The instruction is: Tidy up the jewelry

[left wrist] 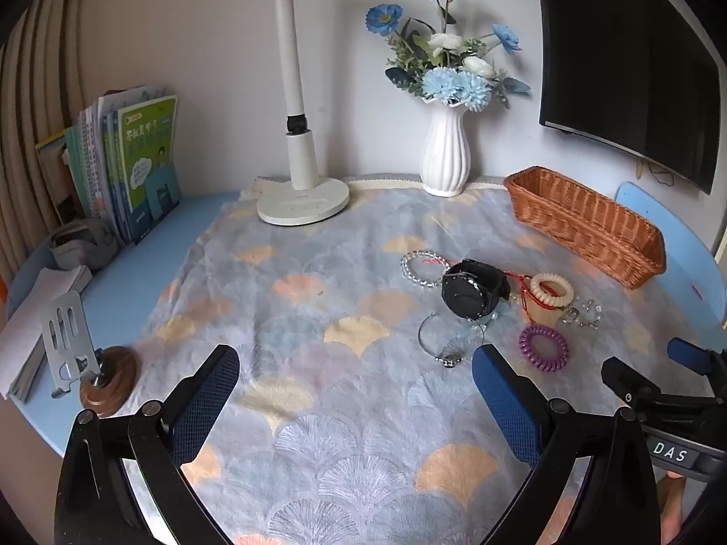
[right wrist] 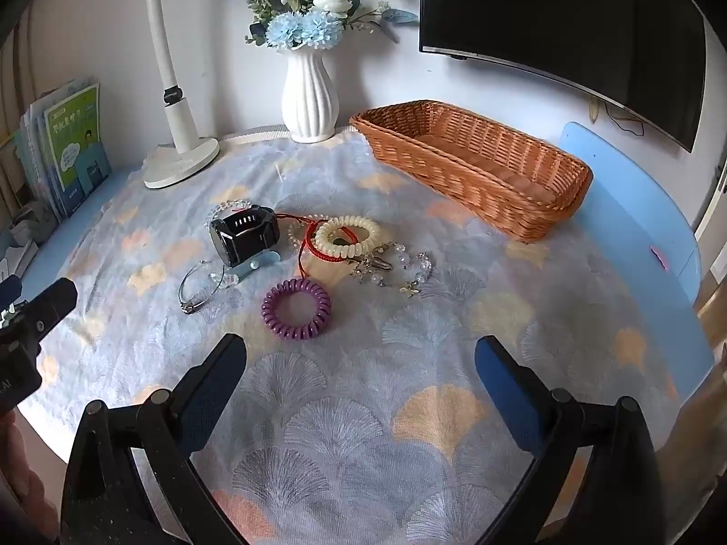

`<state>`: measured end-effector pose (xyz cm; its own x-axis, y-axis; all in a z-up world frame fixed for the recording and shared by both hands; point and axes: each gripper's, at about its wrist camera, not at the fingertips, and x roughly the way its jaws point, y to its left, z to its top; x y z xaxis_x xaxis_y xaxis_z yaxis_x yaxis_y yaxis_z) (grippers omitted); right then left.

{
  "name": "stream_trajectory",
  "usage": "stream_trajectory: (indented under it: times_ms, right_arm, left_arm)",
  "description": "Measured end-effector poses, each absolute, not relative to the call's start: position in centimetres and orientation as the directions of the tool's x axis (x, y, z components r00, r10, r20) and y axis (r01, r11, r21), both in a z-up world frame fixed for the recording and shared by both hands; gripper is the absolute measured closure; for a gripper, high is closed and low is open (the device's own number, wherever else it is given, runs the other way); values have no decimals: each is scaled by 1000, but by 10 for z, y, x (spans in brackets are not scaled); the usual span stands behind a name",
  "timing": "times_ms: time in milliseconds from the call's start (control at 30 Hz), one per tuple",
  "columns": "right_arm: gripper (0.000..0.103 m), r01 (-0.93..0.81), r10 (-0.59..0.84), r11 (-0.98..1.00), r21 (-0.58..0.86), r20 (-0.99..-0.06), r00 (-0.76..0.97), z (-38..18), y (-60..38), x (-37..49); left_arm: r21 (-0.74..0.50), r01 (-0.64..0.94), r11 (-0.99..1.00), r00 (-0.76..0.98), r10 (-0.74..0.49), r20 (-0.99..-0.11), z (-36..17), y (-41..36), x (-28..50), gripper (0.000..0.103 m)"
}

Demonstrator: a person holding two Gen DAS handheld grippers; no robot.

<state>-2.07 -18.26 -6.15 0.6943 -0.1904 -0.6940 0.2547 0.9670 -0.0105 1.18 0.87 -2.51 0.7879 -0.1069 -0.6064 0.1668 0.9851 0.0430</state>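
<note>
Both tools, left (left wrist: 355, 363) and right (right wrist: 361, 354), gape over purple coil (right wrist: 295, 303); basket (right wrist: 472, 165) beyond

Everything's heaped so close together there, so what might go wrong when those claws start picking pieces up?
The red cord runs under the cream coil hair tie, so lifting one may drag the other. The thin silver bangle lies flat on soft cloth, so the open right gripper might pinch fabric instead.

Black linkage arms, round pivot screws, blue textured jaws, "DAS" label (left wrist: 669, 453)
</note>
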Motion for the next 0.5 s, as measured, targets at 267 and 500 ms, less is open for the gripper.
stream_trajectory:
  times_ms: [267,500]
  right_arm:
    - [2,260,-202,965,-21,-690,695,-60,-184,-18]
    - [1,260,-195,965,-11,-693,694,-62,-185,-24]
  left_arm:
    - [54,182,982,784,-112,-611,-26,5,11,1]
    - [45,194,980,781,-126,-612,-26,3,10,1]
